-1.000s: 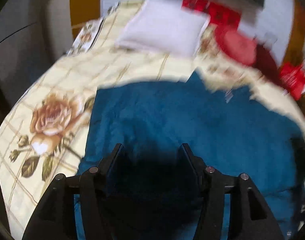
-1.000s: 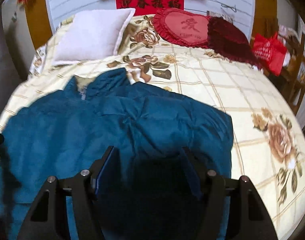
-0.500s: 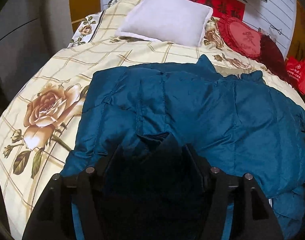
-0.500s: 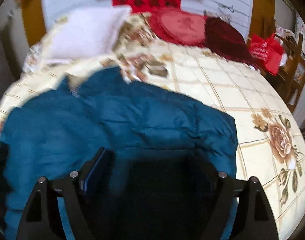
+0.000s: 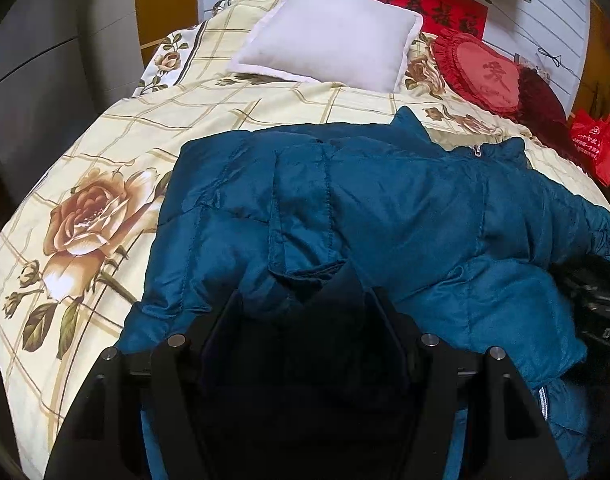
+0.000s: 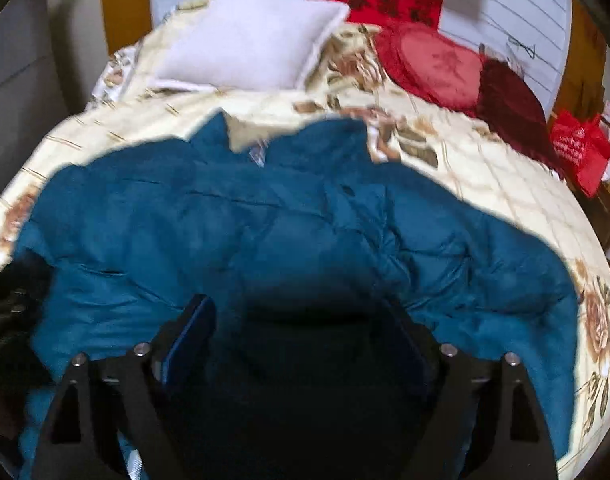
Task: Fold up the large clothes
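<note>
Your right gripper (image 6: pixel 305 320) has slid sideways over the teal puffer jacket (image 6: pixel 265 232) since a second ago, so the coat's folded right side now fills more of its view, and its jaws have just been opening to a wide spread. Dark fabric lies between them, but the shadow there hides whether the pads press on it, so you cannot tell from this blurred picture if anything is held. Your left gripper (image 5: pixel 305 300) has hardly shifted over that time; its jaws opened somewhat earlier in the second and now stand at a middling gap. A bunched sleeve cuff (image 5: pixel 305 272) of the jacket sits between its fingers, yet the pads are lost in darkness, so a grip cannot be confirmed.

You have the jacket spread across the near half of the bed, on the cream floral bedspread (image 5: pixel 105 152). Its collar (image 5: pixel 409 120) points toward the headboard and the zipper pull (image 5: pixel 476 151) shows beside it. One sleeve is folded in over the body. Beyond the coat, a white pillow (image 5: pixel 329 36) lies at the head of the bed, with a red heart-shaped cushion (image 5: pixel 481 72) to its right and a dark red cushion (image 5: pixel 541 100) just beside that. A red bag (image 5: pixel 593 144) sits off the bed's far right edge.
</note>
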Demonstrator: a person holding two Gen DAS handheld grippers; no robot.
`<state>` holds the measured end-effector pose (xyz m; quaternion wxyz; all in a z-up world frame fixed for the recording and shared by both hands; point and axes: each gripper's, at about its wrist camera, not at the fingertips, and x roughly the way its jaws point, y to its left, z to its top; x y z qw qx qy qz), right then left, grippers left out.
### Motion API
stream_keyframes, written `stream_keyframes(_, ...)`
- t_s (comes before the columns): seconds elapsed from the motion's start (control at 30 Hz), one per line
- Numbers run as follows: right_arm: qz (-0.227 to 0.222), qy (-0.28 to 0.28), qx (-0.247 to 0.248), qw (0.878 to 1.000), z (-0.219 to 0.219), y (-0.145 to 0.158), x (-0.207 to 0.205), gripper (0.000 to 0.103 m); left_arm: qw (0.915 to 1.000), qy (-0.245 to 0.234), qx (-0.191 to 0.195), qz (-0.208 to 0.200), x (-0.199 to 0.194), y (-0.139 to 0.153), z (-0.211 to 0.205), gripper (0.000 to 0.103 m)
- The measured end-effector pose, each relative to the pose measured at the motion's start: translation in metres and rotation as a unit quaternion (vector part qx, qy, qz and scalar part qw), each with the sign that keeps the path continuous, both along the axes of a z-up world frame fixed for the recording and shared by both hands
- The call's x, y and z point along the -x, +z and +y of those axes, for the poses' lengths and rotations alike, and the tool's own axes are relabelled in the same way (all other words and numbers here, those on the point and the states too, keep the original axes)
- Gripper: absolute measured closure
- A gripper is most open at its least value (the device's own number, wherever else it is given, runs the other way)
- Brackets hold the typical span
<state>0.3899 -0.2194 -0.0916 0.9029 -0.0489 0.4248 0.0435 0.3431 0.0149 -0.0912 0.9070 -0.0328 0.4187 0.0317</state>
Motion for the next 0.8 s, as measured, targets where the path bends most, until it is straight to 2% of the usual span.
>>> stream_keyframes(0.1, 0.009, 0.001, 0.008, 1.0, 0.001, 0.0, 0.002, 0.011, 1.0, 0.001, -0.001, 0.001, 0.0, -0.001, 0.0, 0.056)
stream_keyframes(0.2, 0.017, 0.008, -0.013, 1.0, -0.008, 0.013, 0.013, 0.012, 1.0, 0.001, 0.001, 0.001, -0.001, -0.002, 0.0, 0.056)
stream_keyframes(0.3, -0.011, 0.009, -0.045, 0.999, -0.037, 0.038, 0.044, 0.012, 1.0, 0.001, 0.003, 0.002, -0.001, -0.003, 0.0, 0.056)
stream_keyframes(0.47, -0.032, -0.028, -0.045, 0.998, -0.094, 0.051, 0.078, 0.013, 1.0, 0.002, 0.004, 0.001, -0.001, -0.003, 0.0, 0.056)
stream_keyframes(0.63, 0.0, -0.075, -0.047, 0.996, -0.143, 0.024, 0.083, 0.036, 1.0, 0.003, 0.0, -0.001, 0.0, -0.004, 0.0, 0.054)
stream_keyframes(0.73, 0.01, -0.074, -0.03, 0.997, -0.148, 0.0, 0.078, 0.037, 1.0, -0.003, -0.006, 0.0, -0.001, -0.005, -0.002, 0.049)
stream_keyframes(0.8, 0.014, -0.075, -0.021, 0.997, -0.146, -0.003, 0.076, 0.037, 0.9999, -0.003, -0.01, 0.003, -0.002, -0.005, -0.003, 0.049)
